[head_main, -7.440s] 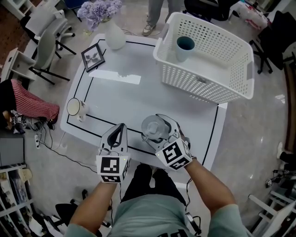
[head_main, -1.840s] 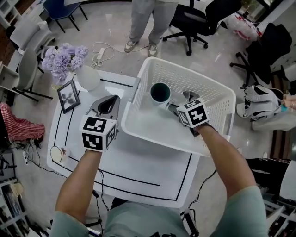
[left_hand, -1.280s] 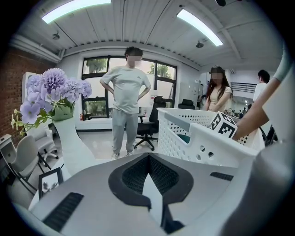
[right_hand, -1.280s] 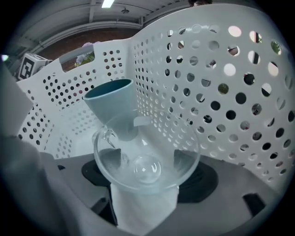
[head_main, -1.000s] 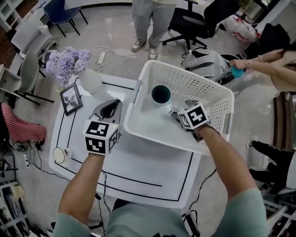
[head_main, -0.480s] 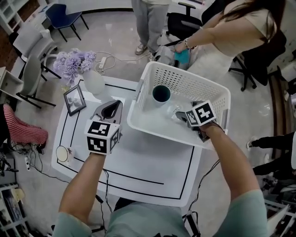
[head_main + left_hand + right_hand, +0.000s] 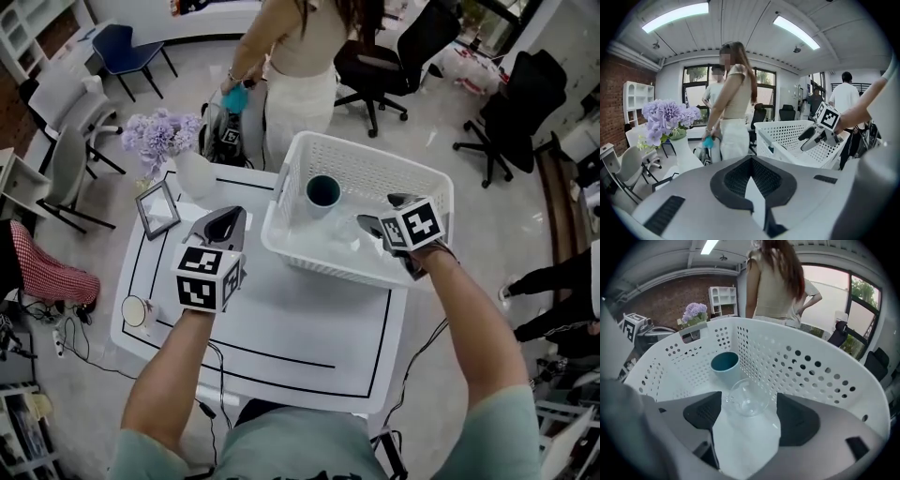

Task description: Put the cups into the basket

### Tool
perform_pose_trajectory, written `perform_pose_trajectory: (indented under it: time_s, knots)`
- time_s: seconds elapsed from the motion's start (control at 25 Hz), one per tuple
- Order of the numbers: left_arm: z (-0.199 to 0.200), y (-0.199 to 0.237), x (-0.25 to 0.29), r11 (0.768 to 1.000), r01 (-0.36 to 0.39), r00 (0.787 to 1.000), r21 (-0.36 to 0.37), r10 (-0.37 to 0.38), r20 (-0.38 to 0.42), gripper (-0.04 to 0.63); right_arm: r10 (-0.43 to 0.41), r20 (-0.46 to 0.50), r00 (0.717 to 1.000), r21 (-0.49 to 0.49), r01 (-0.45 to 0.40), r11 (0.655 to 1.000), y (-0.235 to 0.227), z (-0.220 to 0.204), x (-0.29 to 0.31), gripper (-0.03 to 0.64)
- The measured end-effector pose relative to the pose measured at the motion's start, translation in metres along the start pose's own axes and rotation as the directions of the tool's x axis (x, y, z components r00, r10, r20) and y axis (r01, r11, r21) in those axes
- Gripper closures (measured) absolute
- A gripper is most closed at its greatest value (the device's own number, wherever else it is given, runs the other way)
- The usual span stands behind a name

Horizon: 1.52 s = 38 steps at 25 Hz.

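Both tools hung over the white worktop (image 7: 300, 319), and neither held anything. The right tool (image 7: 748, 411) reached into the white basket (image 7: 820, 380) with its jaws spread wide. A clear glass cup (image 7: 747, 398) stood upright on the basket floor just ahead of the tips and between them, not clamped. Whether the left-hand pad touched its small handle could not be told. A blue cup (image 7: 725, 364) stood upright just behind the glass one, near the basket's far wall. The left tool (image 7: 225, 223) hovered beside the basket's outer wall with its jaws drawn together at the tips. One more white cup (image 7: 141, 310) sat at the worktop's left edge, well apart from the basket.
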<state>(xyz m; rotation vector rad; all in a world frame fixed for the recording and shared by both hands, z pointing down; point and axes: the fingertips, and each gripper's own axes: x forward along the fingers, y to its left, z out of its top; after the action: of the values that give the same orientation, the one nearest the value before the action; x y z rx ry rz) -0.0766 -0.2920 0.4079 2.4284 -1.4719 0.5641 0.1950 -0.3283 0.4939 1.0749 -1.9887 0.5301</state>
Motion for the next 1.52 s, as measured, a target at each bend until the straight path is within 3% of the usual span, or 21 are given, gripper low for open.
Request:
perform_pose_trajectory:
  time_s: [0.52, 0.84, 1.04, 1.12, 1.2, 1.52]
  knots:
    - [0.018, -0.009, -0.045, 1.000, -0.004, 0.999, 0.020, 0.003, 0.043, 0.589, -0.023, 0.183, 0.983, -0.043, 0.031, 0.999, 0.031, 0.047, -0.079, 0.250]
    - [0.026, -0.022, -0.072, 1.000, 0.005, 0.998, 0.029, -0.007, 0.070, 0.589, -0.021, 0.215, 0.976, -0.022, 0.027, 0.999, 0.063, 0.043, -0.112, 0.251]
    - [0.024, -0.030, -0.088, 0.999, 0.010, 0.996, 0.045, -0.014, 0.083, 0.589, -0.073, 0.256, 0.964, 0.008, 0.074, 0.997, 0.083, 0.039, -0.128, 0.260]
    - [0.023, -0.034, -0.094, 0.998, 0.013, 0.996, 0.053, -0.018, 0.086, 0.589, -0.109, 0.275, 0.955, 0.026, 0.106, 0.994, 0.088, 0.036, -0.137, 0.301]
    - [0.020, -0.039, -0.099, 0.998, 0.019, 0.996, 0.056, -0.024, 0.090, 0.589, -0.155, 0.296, 0.942, 0.056, 0.144, 0.988, 0.091, 0.030, -0.146, 0.445]
    - [-0.006, -0.051, -0.120, 0.999, 0.041, 0.995, 0.030, -0.044, 0.086, 0.589, -0.199, 0.324, 0.925, 0.120, 0.168, 0.978, 0.118, -0.003, -0.163, 0.497]
